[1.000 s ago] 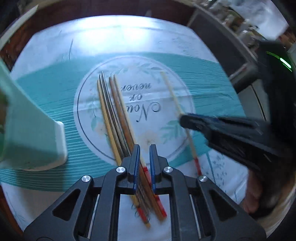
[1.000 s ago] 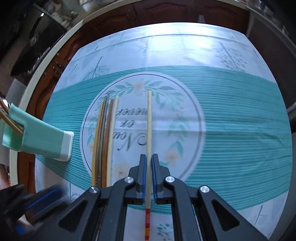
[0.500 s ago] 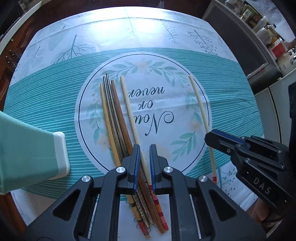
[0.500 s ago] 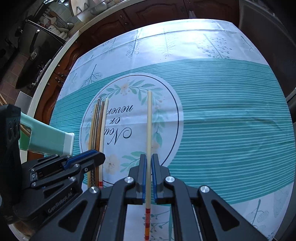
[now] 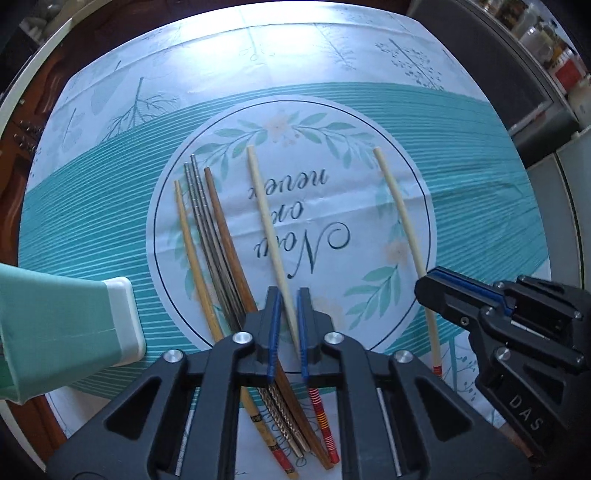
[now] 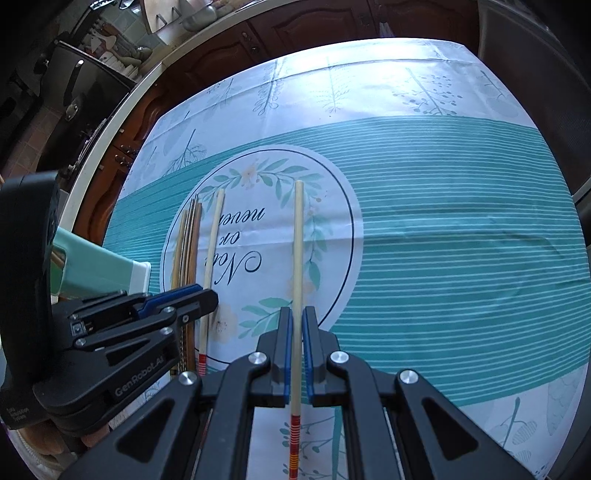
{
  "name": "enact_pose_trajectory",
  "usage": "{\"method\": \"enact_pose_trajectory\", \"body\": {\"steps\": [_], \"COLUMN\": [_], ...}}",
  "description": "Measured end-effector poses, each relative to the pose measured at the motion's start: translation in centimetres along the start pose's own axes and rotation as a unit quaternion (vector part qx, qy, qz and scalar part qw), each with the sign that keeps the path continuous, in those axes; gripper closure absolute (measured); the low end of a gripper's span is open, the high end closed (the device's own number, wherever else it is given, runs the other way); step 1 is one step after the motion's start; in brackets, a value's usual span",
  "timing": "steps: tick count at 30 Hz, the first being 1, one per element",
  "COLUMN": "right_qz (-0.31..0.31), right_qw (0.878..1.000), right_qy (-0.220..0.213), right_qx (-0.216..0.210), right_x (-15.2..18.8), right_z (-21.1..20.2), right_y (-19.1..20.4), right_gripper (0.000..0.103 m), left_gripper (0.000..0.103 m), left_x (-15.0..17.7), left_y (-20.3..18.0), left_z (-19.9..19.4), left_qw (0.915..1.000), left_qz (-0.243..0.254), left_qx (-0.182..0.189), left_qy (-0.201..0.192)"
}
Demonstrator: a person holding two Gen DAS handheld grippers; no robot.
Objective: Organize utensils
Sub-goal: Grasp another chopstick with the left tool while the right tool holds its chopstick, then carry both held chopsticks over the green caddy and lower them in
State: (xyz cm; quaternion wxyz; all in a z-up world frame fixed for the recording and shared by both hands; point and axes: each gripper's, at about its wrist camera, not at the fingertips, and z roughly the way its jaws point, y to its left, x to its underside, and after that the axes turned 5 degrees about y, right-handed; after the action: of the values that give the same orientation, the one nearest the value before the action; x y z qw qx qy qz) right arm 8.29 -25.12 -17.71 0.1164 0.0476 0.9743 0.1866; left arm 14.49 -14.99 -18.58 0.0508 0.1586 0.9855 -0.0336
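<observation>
Two cream chopsticks with red-striped ends lie on the printed circle of the cloth. My left gripper points down, its jaws closing on one cream chopstick, which runs between the pads. My right gripper is shut on the other cream chopstick, further right. Left of them lies a bundle: a bamboo chopstick, a metal pair and a brown wooden one. A mint-green holder with a white base sits at the left edge. Each gripper shows side-on in the other's view.
A teal and white tablecloth covers the round table, whose edge curves close behind. Dark wooden cabinets stand beyond it. Jars and bottles fill a shelf at the back right. A person's hand holds the left gripper.
My left gripper shifted right from over the bundle to the cream chopstick, whose far tip swung away from the brown one. The right gripper carried its chopstick rightward across the circle, then stayed still.
</observation>
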Motion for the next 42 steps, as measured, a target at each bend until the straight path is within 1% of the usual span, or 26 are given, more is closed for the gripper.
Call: {"method": "enact_pose_trajectory", "body": {"steps": [2, 3, 4, 6, 7, 10, 13, 15, 17, 19, 22, 24, 28, 31, 32, 35, 36, 37, 39, 42], "right_qz": [-0.002, -0.003, -0.004, -0.008, -0.01, -0.016, -0.023, -0.027, -0.031, -0.039, -0.06, -0.074, -0.104, -0.133, -0.14, -0.169, -0.179, -0.189, -0.201, -0.221], "right_qw": [1.0, 1.0, 1.0, 1.0, 1.0, 1.0, 0.999, 0.999, 0.998, 0.997, 0.994, 0.992, 0.985, 0.974, 0.971, 0.955, 0.948, 0.941, 0.932, 0.916], "right_qy": [0.005, 0.008, 0.008, 0.006, 0.004, -0.004, -0.013, -0.02, -0.029, -0.041, -0.062, -0.075, -0.119, -0.163, -0.173, -0.224, -0.242, -0.257, -0.279, -0.309], "right_qx": [-0.004, -0.006, -0.007, -0.011, -0.015, -0.026, -0.035, -0.038, -0.046, -0.056, -0.061, -0.065, -0.07, -0.08, -0.084, -0.093, -0.1, -0.109, -0.115, -0.129], "right_x": [0.0, 0.0, 0.0, 0.0, 0.1, 0.5, 0.8, 1.0, 1.3, 1.6, 2.2, 2.6, 3.2, 3.8, 3.8, 4.1, 4.1, 4.2, 4.3, 4.2], "right_z": [0.1, 0.2, 0.1, -0.1, -0.4, -1.2, -2.0, -2.5, -3.1, -3.9, -5.1, -6.0, -8.3, -10.6, -10.9, -12.7, -13.1, -13.4, -13.6, -13.1], "right_y": [0.1, 0.2, 0.2, 0.4, 0.5, 0.8, 1.2, 1.5, 1.9, 2.5, 3.8, 4.6, 6.9, 8.9, 9.5, 11.8, 12.5, 13.4, 14.7, 16.6], "right_gripper": [0.098, 0.098, 0.098, 0.098, 0.098, 0.098, 0.098, 0.098, 0.098, 0.098, 0.098, 0.098, 0.098, 0.098, 0.098, 0.098, 0.098, 0.098, 0.098, 0.098], "left_gripper": [0.1, 0.1, 0.1, 0.1, 0.1, 0.1, 0.1, 0.1, 0.1, 0.1, 0.1, 0.1, 0.1, 0.1, 0.1, 0.1, 0.1, 0.1, 0.1, 0.1], "left_x": [0.0, 0.3, 0.7, 1.7, 2.1, 3.9, 5.7, 6.8, 8.1, 9.4, 11.4, 12.5, 15.1, 17.1, 17.6, 19.0, 19.4, 19.7, 19.9, 19.9], "left_y": [-0.4, -0.6, -0.7, -0.9, -1.0, -0.7, -0.4, -0.4, 0.4, 1.2, 2.8, 4.2, 7.6, 10.7, 11.7, 14.7, 15.7, 16.5, 17.9, 19.3], "left_z": [0.3, 0.0, -0.3, -1.7, -2.5, -5.2, -7.9, -9.6, -11.4, -13.1, -16.1, -17.8, -22.1, -25.1, -25.9, -27.8, -28.2, -28.4, -28.5, -28.0], "left_qw": [0.9999, 0.9996, 0.9993, 0.997, 0.9955, 0.9887, 0.977, 0.9675, 0.9579, 0.9455, 0.9245, 0.911, 0.8863, 0.8695, 0.8615, 0.8431, 0.8385, 0.831, 0.8196, 0.8067], "left_qz": [0.007, 0.011, 0.014, 0.023, 0.027, 0.036, 0.043, 0.045, 0.044, 0.043, 0.04, 0.035, 0.019, 0.008, 0.002, -0.015, -0.02, -0.025, -0.032, -0.04], "left_qx": [0.013, 0.021, 0.023, 0.04, 0.039, 0.051, 0.065, 0.07, 0.076, 0.081, 0.09, 0.093, 0.089, 0.08, 0.075, 0.065, 0.062, 0.055, 0.043, 0.026], "left_qy": [-0.001, -0.013, -0.027, -0.062, -0.082, -0.136, -0.198, -0.239, -0.273, -0.313, -0.368, -0.4, -0.454, -0.487, -0.502, -0.534, -0.541, -0.553, -0.57, -0.589]}}
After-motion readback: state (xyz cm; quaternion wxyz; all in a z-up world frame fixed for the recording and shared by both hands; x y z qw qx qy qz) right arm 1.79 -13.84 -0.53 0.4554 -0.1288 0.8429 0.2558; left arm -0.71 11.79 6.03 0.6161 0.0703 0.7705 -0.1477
